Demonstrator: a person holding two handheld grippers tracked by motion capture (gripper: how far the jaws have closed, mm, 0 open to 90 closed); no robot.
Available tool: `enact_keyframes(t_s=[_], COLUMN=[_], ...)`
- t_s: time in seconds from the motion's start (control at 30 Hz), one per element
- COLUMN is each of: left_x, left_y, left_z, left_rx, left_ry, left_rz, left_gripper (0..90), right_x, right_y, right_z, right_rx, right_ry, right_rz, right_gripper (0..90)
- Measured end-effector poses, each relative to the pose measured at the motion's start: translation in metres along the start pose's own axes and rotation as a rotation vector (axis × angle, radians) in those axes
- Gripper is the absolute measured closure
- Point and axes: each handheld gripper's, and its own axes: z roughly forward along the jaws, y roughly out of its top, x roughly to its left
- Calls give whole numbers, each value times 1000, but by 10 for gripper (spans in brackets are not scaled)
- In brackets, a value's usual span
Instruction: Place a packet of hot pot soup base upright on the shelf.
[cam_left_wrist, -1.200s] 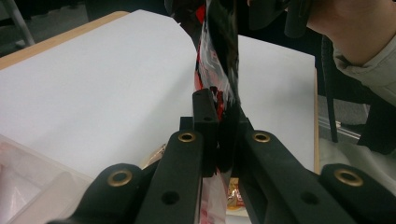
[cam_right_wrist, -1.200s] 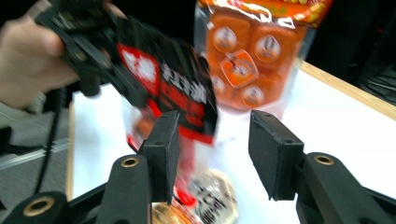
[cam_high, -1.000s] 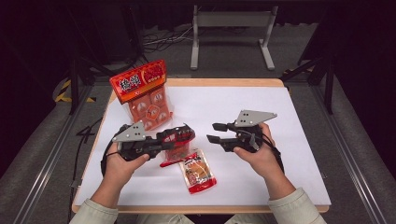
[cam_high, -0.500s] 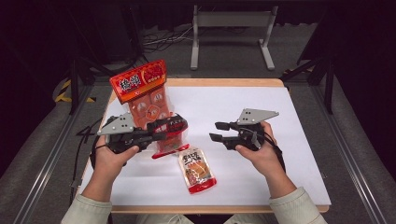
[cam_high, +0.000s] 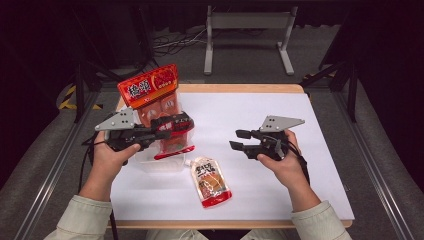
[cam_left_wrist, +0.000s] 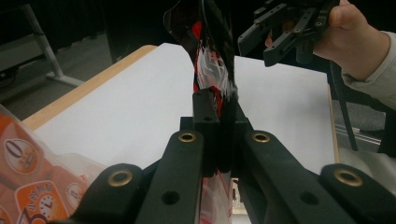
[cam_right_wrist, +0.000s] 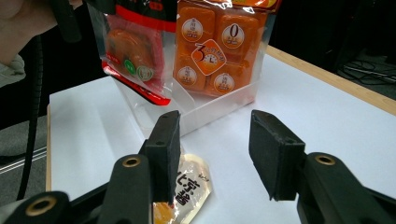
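My left gripper (cam_high: 181, 125) is shut on the top edge of a small red pouch (cam_high: 173, 143), which hangs over a clear plastic tray (cam_high: 150, 163). In the left gripper view the jaws (cam_left_wrist: 217, 105) pinch the pouch's red and white edge (cam_left_wrist: 212, 70). A tall orange snack bag (cam_high: 148, 88) stands in the tray's far part. A second, similar pouch (cam_high: 211, 181) lies flat on the white sheet. My right gripper (cam_high: 240, 140) hovers open to the right with nothing between its jaws (cam_right_wrist: 215, 149). In the right gripper view the hanging pouch (cam_right_wrist: 135, 58), the orange bag (cam_right_wrist: 212, 42) and the tray (cam_right_wrist: 215, 105) lie ahead.
A white sheet (cam_high: 260, 110) covers the wooden table, whose edge (cam_high: 240, 88) shows at the back. A metal stand (cam_high: 247, 30) is on the floor behind. Dark frame rails run along both sides of the table.
My left gripper has lifted the red pouch up and away from the lying pouch, to the left, over the clear tray. The right gripper has stayed in place.
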Motion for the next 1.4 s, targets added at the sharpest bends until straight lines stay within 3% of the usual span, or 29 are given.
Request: enact_keyframes(t_s=[0.07, 0.2, 0.63, 0.87, 1.2, 1.4], left_x=[6, 13, 35, 43, 48, 48], left_y=[-1, -2, -10, -13, -18, -21], left_z=[-3, -7, -13, -16, -10, -4], left_rx=[-16, -19, -3, 10, 38, 31], left_ry=[-21, -17, 52, 109, 119, 91], left_rz=[9, 16, -2, 20, 57, 17], left_gripper=[881, 882, 882, 882, 882, 882], right_x=[-1, -2, -8, -8, -8, -7], right_y=[-2, -3, -9, -9, -9, -10], right_z=[-3, -6, -18, -19, -20, -20], right_rx=[-1, -2, -8, -9, -12, -12], right_ry=[-5, -13, -44, -44, -42, -39], right_rz=[8, 13, 40, 40, 38, 36], right_gripper=[543, 543, 545, 545, 545, 544])
